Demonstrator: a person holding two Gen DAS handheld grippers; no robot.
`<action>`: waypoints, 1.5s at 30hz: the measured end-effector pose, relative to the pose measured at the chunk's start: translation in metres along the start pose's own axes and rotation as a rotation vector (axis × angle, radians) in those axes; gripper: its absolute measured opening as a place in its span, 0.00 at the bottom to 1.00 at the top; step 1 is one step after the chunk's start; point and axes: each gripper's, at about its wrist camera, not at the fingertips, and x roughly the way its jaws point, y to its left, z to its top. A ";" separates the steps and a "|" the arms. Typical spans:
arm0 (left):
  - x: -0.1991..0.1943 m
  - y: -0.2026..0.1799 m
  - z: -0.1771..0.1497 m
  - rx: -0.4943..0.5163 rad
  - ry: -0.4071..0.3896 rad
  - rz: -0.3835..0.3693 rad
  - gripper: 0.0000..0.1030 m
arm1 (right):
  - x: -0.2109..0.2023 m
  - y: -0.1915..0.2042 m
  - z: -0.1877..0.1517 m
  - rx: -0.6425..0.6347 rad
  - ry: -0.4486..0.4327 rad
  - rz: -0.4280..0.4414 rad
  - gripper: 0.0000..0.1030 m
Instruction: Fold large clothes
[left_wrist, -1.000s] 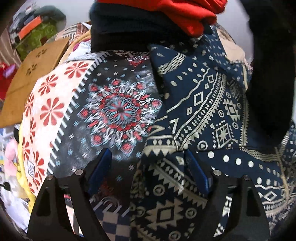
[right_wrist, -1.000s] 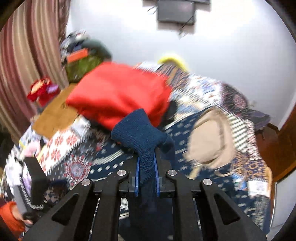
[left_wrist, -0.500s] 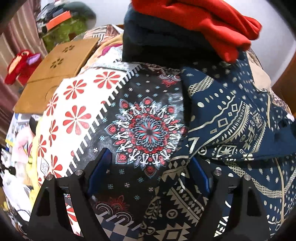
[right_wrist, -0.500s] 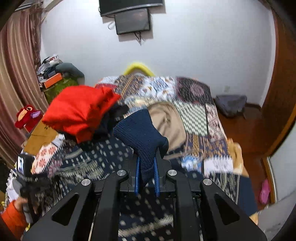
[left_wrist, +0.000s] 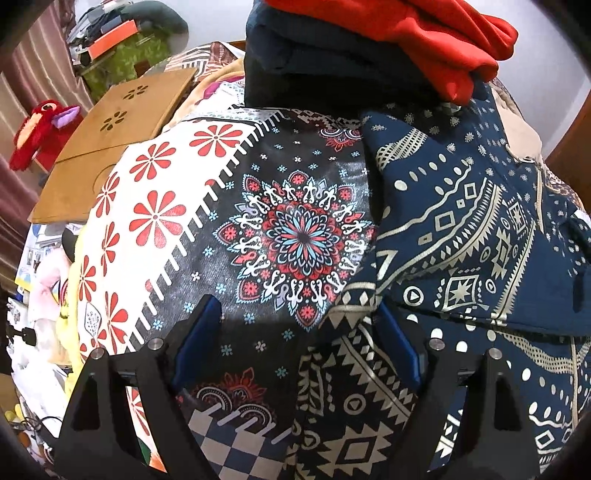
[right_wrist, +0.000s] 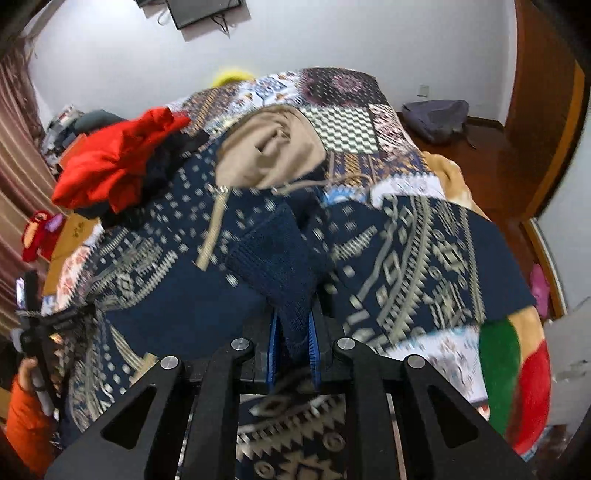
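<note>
Right claw (right_wrist: 291, 341), seen from its own wrist view: the two blue pads (right_wrist: 272, 347) stand narrow with a fold of dark blue ribbed knit cuff (right_wrist: 280, 266) between them; the jaws are easing apart, yet the cuff is still pinched. The cuff belongs to a navy hooded garment with a cream geometric print (right_wrist: 406, 266), which lies spread across the bed. Its beige-lined hood (right_wrist: 269, 151) rests at the far end, with a beige drawstring (right_wrist: 212, 229) trailing over the chest. The picture is somewhat blurred.

Left claw (left_wrist: 297, 343), seen from its own wrist view: jaws wide, nothing between the blue pads (left_wrist: 195, 343); it hangs above the bed, pointing steeply down where the garment's edge (left_wrist: 461, 229) meets a patchwork bedcover (left_wrist: 295, 236) bearing a red and blue mandala and red flowers on white. Whether the fingertips touch the cloth cannot be told.

Beyond, a folded red garment (left_wrist: 424, 37) lies on top of a folded dark navy garment (left_wrist: 314, 66) on the bed. To the left stand a wooden lap tray with flower cut-outs (left_wrist: 122, 118) and a red plush toy (left_wrist: 37, 136).

In the right wrist view the left claw (right_wrist: 40, 325) appears at the left edge, held by a hand (right_wrist: 27, 373) with an orange sleeve (right_wrist: 26, 432).
</note>
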 end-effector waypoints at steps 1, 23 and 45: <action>-0.001 0.000 -0.001 0.006 0.003 0.002 0.82 | -0.001 -0.001 -0.003 -0.004 0.006 -0.021 0.15; -0.140 -0.077 0.014 0.199 -0.257 -0.152 0.82 | -0.097 -0.042 0.007 0.056 -0.235 -0.094 0.59; -0.088 -0.204 0.039 0.333 -0.157 -0.228 0.86 | 0.008 -0.213 -0.031 0.617 -0.007 0.010 0.59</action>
